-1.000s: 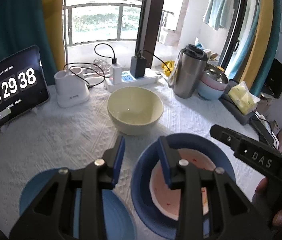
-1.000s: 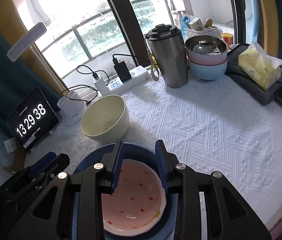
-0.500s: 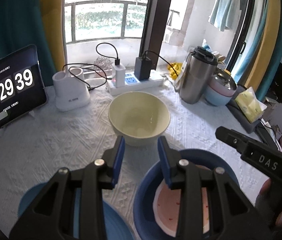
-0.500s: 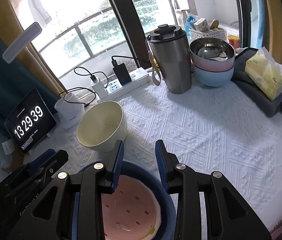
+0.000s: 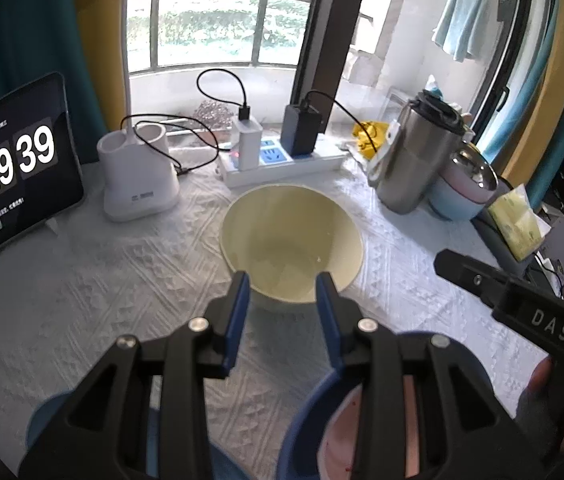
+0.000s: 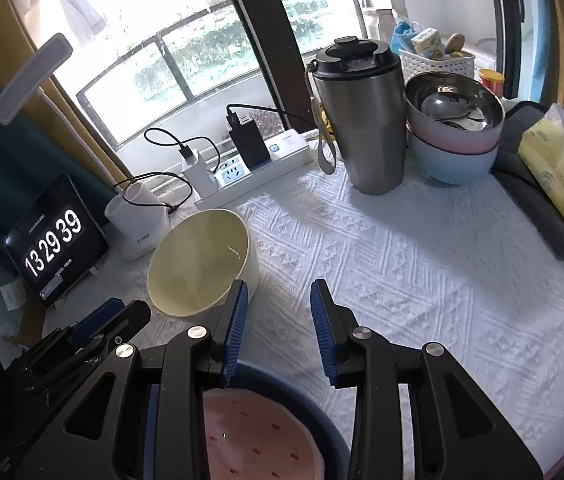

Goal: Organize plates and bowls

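I see a bench (image 6: 422,280) under a white textured cloth, set against a window with a balcony rail beyond. Along the far edge sit a tablet clock (image 5: 9,164), a white holder (image 5: 137,180), a power strip (image 6: 257,172) with chargers plugged in, a steel tumbler (image 6: 366,120), and a steel bowl stacked in pink and blue ones (image 6: 454,128). A yellow tissue pack (image 6: 558,164) lies at the far right.

The cream bowl (image 5: 292,240) stands upright and empty at mid-bench. My left hand-held gripper (image 5: 282,308) hangs just near of it, jaws parted, nothing between the blue pads; its tips frame the bowl's near rim without touching that I can make out. My right hand-held gripper (image 6: 277,316) is likewise parted and empty, over bare cloth just right of the cream bowl.

Nearest me, a dark blue bowl (image 6: 314,412) holds a pink speckled plate (image 6: 257,436), mostly hidden beneath the right gripper. A blue plate (image 5: 47,420) shows at the near left under the left gripper.
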Action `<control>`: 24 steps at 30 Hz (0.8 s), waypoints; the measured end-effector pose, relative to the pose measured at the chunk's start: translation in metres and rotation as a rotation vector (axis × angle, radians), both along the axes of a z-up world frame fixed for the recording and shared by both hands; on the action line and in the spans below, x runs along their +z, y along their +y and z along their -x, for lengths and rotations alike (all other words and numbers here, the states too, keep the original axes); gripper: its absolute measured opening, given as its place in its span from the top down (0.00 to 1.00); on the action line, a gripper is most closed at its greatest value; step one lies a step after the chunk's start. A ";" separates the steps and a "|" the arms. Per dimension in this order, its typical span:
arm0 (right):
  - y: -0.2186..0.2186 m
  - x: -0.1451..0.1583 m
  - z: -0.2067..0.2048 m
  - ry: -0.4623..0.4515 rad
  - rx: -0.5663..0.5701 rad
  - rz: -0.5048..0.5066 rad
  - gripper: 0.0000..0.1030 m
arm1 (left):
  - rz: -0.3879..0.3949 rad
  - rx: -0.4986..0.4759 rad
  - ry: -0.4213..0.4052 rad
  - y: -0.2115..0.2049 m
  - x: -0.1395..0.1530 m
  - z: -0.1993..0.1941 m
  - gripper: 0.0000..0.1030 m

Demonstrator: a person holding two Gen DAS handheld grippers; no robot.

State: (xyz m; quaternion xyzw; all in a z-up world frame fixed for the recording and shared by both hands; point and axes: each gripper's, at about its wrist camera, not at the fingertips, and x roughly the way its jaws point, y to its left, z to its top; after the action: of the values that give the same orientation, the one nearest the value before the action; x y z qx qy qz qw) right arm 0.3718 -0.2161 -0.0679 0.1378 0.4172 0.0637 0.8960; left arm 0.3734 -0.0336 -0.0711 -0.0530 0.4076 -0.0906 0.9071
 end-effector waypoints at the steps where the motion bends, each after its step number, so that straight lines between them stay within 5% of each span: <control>1: 0.001 -0.001 -0.003 0.003 0.003 -0.001 0.66 | 0.001 0.001 0.003 0.000 -0.001 -0.002 0.65; 24: 0.032 -0.042 -0.071 0.220 0.062 -0.096 0.66 | 0.004 0.072 0.148 0.021 -0.039 -0.050 0.65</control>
State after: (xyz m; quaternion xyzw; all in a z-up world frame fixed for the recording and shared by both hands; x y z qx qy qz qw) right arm 0.4427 -0.1840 -0.1097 0.1734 0.5135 0.0958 0.8349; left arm 0.4233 -0.0129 -0.1104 -0.0761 0.4711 -0.0549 0.8771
